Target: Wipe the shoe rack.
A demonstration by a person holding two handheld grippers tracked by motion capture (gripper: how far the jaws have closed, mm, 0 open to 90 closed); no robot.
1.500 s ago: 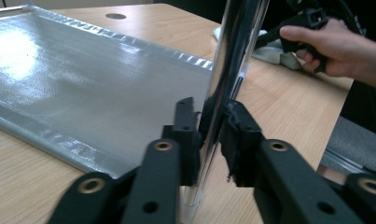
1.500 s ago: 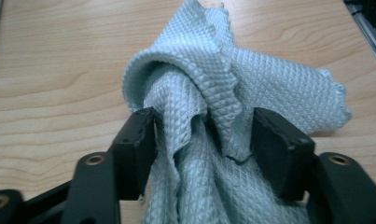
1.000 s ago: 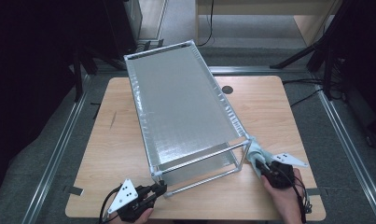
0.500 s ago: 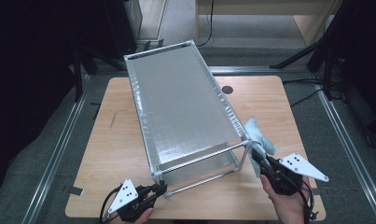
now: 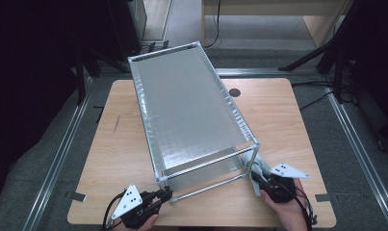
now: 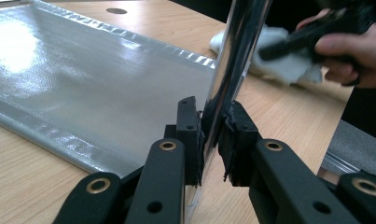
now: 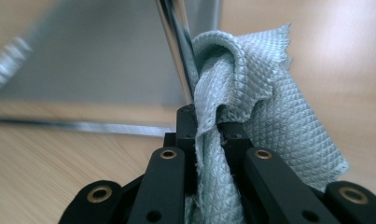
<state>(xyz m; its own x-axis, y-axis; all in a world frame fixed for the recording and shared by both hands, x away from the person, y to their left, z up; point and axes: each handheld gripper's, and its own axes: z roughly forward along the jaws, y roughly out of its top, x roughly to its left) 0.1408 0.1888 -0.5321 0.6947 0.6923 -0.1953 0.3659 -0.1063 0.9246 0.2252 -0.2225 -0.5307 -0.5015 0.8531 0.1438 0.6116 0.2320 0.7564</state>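
A metal rack with a grey mesh shelf and chrome tubes lies tilted on the wooden table. My left gripper is at the rack's near left corner, shut on a chrome tube; up close the left gripper has both pads pressed on the tube. My right gripper is at the near right corner, shut on a pale blue-green cloth. In the right gripper view the right gripper holds the cloth against the rack's chrome leg.
A round black hole sits in the tabletop behind the rack. Metal rails run along the floor on both sides of the table, and dark stands surround it. Bare wood lies to the left and right of the rack.
My right gripper pushed the cloth away along the rack's right side, then drew it back to the near right leg. The left gripper and the rack have stayed put.
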